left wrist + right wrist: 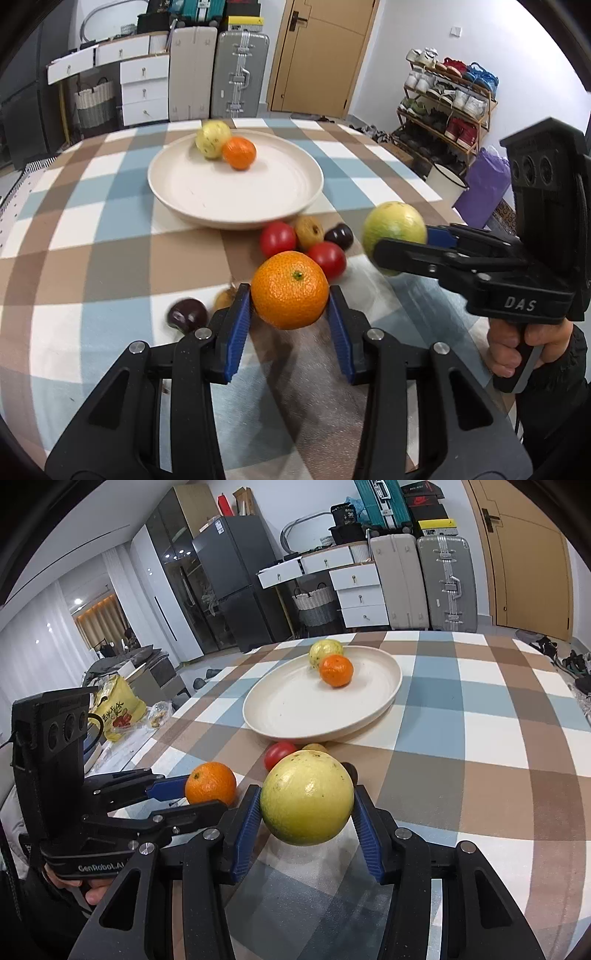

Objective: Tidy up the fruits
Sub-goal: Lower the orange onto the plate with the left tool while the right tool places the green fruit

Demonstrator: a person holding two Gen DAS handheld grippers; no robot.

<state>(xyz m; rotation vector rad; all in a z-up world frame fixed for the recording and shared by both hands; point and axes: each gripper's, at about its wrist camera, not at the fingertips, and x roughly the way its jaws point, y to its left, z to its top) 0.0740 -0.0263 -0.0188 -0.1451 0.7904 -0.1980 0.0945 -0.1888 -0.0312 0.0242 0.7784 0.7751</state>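
Note:
My left gripper (290, 295) is shut on an orange (290, 290) and holds it above the checked tablecloth; it also shows in the right wrist view (210, 783). My right gripper (306, 805) is shut on a large yellow-green fruit (307, 796), seen in the left wrist view (393, 227) at the right. A cream plate (207, 192) holds a yellow fruit (212, 138) and an orange (239, 152). Loose on the cloth before the plate lie two red tomatoes (277, 238), a brownish fruit (308, 230) and dark plums (339, 235).
Another dark plum (186, 315) and a small brown fruit (225, 297) lie left of my left gripper. The table's right edge (436, 192) drops toward a shoe rack (447, 107). Suitcases (240, 74) and drawers stand behind the table.

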